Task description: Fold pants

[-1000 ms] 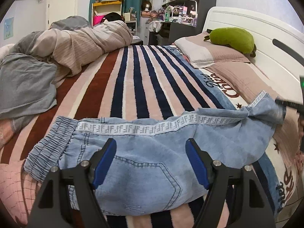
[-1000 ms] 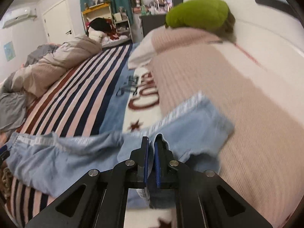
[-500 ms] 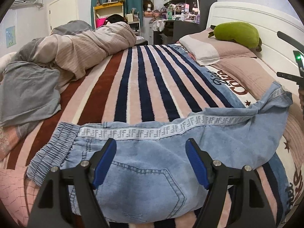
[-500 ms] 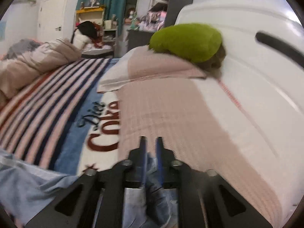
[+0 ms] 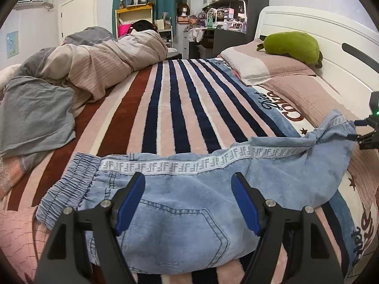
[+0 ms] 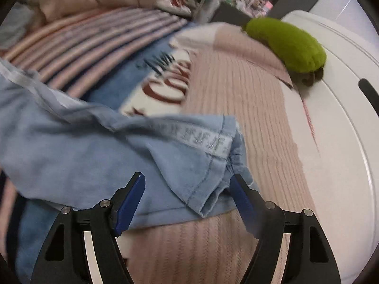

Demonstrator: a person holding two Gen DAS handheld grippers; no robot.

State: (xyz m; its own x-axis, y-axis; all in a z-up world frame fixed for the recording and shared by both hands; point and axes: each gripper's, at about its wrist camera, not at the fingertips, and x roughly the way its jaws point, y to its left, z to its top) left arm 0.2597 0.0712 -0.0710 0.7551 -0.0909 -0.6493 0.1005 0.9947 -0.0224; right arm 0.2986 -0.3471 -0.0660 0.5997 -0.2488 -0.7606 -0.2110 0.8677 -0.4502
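Note:
Light blue denim pants [image 5: 189,201] with a white lettered side stripe lie across the striped blanket, waistband at the left, legs stretching right. My left gripper [image 5: 188,201] is open and hovers over the seat of the pants, near a back pocket. My right gripper [image 6: 187,201] is open just above the leg hem [image 6: 213,165], which lies loose on the pink ribbed pillow. The right gripper also shows at the right edge of the left wrist view [image 5: 367,135], beside the hem.
A striped blanket [image 5: 177,106] covers the bed. A bunched duvet [image 5: 94,66] and grey cloth [image 5: 35,118] lie at the left. Pillows [image 5: 267,68] and a green plush [image 5: 291,47] sit against the white headboard [image 5: 331,35] at the right.
My right gripper was shut on the leg hem, carried it to the right, and has opened and let it go on the pillow. The left gripper stayed open over the pants.

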